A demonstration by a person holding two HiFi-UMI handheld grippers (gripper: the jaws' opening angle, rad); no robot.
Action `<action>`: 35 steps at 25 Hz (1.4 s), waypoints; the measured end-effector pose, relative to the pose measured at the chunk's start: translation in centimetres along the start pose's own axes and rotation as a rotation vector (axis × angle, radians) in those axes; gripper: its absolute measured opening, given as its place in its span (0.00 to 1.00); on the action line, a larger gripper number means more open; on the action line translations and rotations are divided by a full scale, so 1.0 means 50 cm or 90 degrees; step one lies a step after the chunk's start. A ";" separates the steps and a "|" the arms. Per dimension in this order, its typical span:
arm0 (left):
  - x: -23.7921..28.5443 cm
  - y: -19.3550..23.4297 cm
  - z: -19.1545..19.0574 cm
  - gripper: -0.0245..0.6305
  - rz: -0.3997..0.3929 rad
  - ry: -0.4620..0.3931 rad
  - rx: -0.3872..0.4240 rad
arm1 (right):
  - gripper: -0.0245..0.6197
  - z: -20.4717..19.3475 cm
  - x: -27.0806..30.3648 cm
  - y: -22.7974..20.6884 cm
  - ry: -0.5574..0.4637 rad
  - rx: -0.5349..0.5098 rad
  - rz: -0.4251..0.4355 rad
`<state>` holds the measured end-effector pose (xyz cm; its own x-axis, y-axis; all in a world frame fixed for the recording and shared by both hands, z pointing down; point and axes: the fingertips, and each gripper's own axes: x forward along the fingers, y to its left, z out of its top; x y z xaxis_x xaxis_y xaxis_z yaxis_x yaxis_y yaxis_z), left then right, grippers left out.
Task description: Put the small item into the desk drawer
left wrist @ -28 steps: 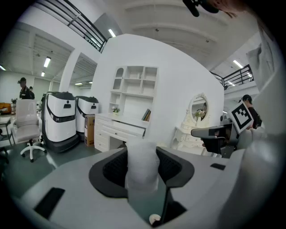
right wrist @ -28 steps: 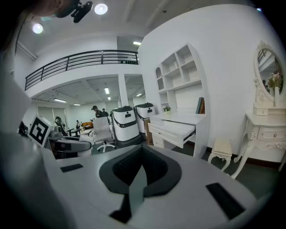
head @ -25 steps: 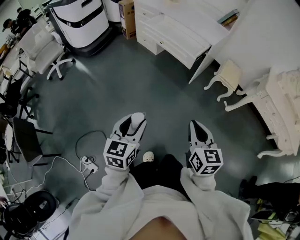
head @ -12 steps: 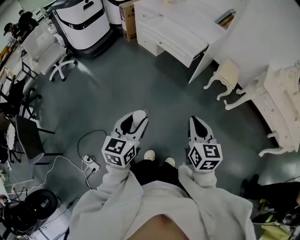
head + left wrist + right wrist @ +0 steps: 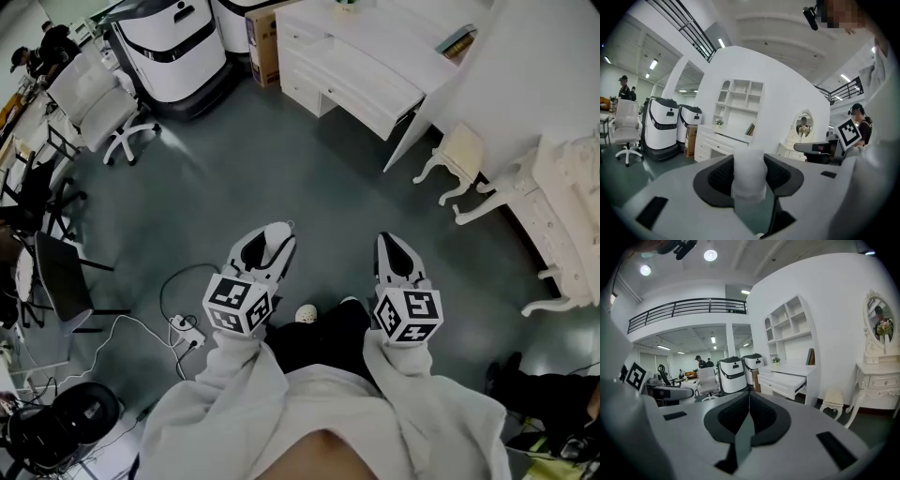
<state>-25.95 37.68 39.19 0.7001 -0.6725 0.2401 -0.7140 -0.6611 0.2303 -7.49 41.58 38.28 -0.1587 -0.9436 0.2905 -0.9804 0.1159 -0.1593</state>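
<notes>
My left gripper [image 5: 269,246] is shut on a small white item [image 5: 276,240], a soft roll with a bubbly surface that stands upright between the pads [image 5: 749,174]. Held level beside it, my right gripper [image 5: 392,247] is shut with nothing in it; its pads meet in a thin line [image 5: 749,401]. The white desk [image 5: 361,66] stands ahead at the far wall, with one drawer [image 5: 349,86] pulled out. That open drawer [image 5: 782,385] also shows in the right gripper view, while the left gripper view has the desk [image 5: 717,142] behind the item. Both grippers hang over the grey floor, well short of the desk.
Two white machines [image 5: 173,42] and a cardboard box [image 5: 261,33] stand left of the desk. A small stool [image 5: 459,150] and an ornate dressing table [image 5: 567,211] are at the right. An office chair [image 5: 94,98] and a power strip with cable [image 5: 183,328] lie to the left.
The room has slid a little in the head view and the feet below have shifted, as the person steps. Both grippers keep their pose and the left still holds the item.
</notes>
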 end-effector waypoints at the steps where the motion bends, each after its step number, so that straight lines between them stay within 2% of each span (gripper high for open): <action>1: 0.000 0.001 -0.002 0.33 0.002 -0.001 0.000 | 0.09 -0.003 0.001 -0.003 0.003 0.001 -0.001; 7: 0.001 0.025 -0.026 0.33 0.031 0.002 -0.032 | 0.09 -0.018 0.022 -0.008 0.022 0.023 0.013; 16: 0.044 0.075 0.000 0.33 0.066 -0.009 -0.032 | 0.09 0.006 0.109 -0.009 0.028 0.008 0.055; 26: 0.187 0.141 0.042 0.33 0.084 0.000 -0.025 | 0.09 0.044 0.263 -0.071 0.043 0.012 0.082; 35: 0.344 0.200 0.097 0.33 0.102 0.007 -0.002 | 0.09 0.082 0.393 -0.174 0.053 0.027 0.077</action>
<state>-21.03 17.90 41.05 0.5778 -0.7653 0.2836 -0.8161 -0.5451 0.1917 -1.62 20.75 41.50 -0.2858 -0.8946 0.3436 -0.9482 0.2122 -0.2363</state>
